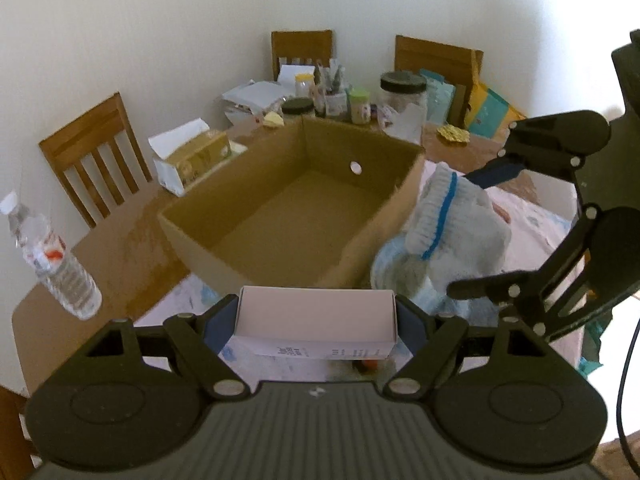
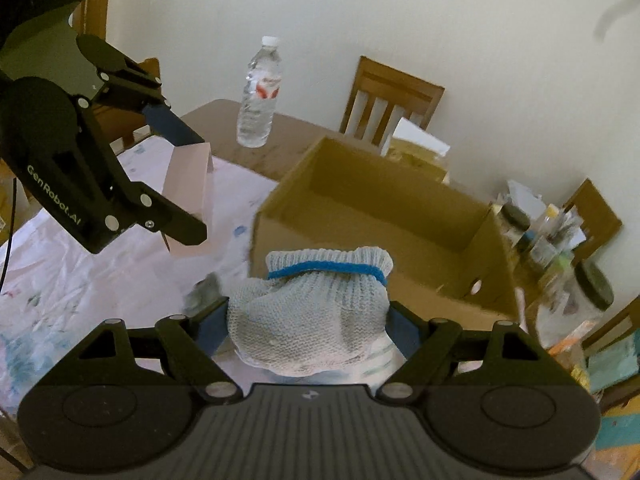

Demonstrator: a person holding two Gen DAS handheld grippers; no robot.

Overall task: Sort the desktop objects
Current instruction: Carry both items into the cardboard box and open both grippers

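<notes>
My left gripper [image 1: 316, 320] is shut on a small pale pink carton [image 1: 316, 322], held crosswise above the near side of the table. The same carton [image 2: 188, 196] shows in the right wrist view between the left gripper's fingers [image 2: 176, 126]. My right gripper [image 2: 308, 328] is shut on a bundled grey knit glove with a blue band [image 2: 312, 312]. In the left wrist view that glove [image 1: 452, 220] hangs just right of an open, empty cardboard box [image 1: 296, 204]. Both grippers hover near the box's near rim [image 2: 360, 248].
A water bottle [image 1: 52, 260] stands at the table's left edge. Behind the box lie a tissue box [image 1: 192, 156], jars [image 1: 402, 98] and papers. A wrinkled white cloth [image 2: 80, 280] covers the near tabletop. Wooden chairs [image 1: 92, 156] ring the table by the wall.
</notes>
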